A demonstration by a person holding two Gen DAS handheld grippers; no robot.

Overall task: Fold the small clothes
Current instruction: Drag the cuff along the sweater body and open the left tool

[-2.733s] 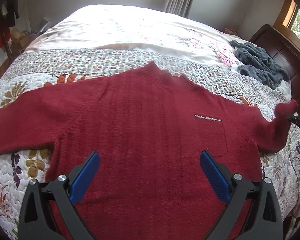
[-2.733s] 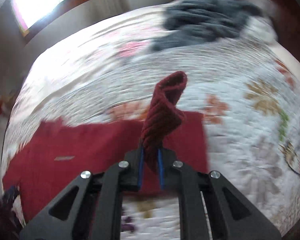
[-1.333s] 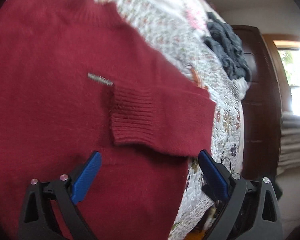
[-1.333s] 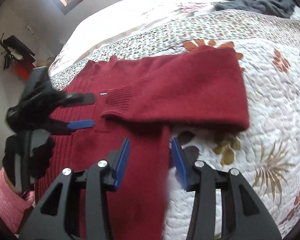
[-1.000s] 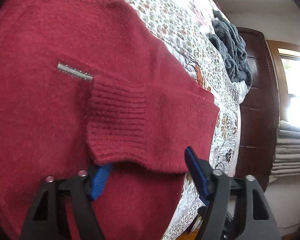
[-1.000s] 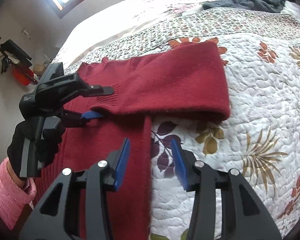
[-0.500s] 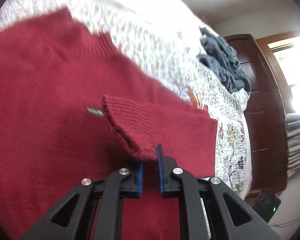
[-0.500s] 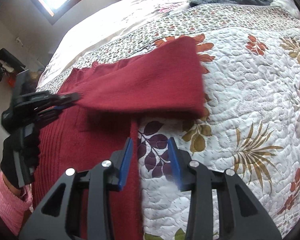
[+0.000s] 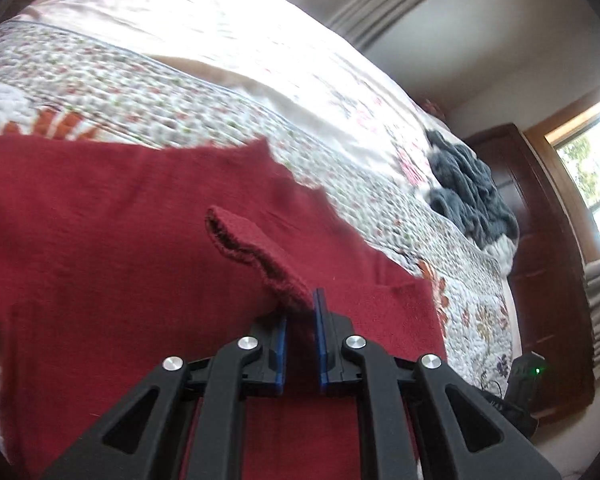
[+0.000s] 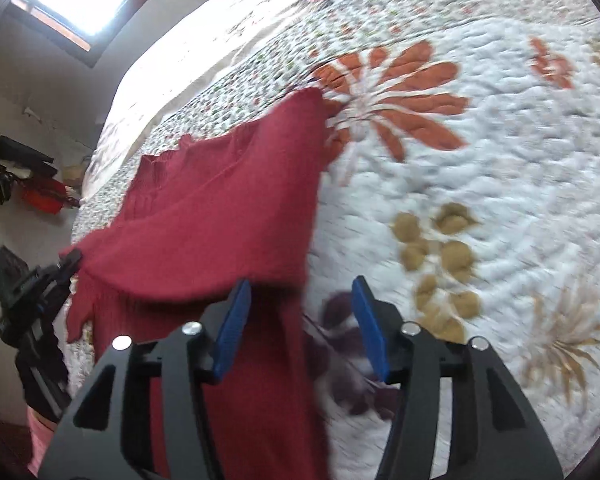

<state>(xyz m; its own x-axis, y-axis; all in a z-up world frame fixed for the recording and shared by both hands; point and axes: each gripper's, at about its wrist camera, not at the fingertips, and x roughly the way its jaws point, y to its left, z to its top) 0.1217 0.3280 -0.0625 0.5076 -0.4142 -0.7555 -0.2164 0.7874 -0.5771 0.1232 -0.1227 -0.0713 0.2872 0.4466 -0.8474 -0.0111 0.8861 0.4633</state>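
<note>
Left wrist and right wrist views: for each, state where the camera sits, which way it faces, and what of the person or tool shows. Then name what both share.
Left wrist: sits behind the left hand-held gripper, looking across the bed toward the dark headboard and grey blanket; its fingers clamp the red sweater cuff.
Right wrist: sits behind the open right hand-held gripper, facing over the floral quilt toward the window; a gloved hand shows at left.
Shared: the sweater, the quilt, and the left hand-held gripper.

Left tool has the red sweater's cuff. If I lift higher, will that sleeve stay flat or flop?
Probably flop: the cuff already sags and curls beyond the left tool. The knit sweater looks thick, so it should drape heavily. Its fuzzy surface likely won't slip.
</note>
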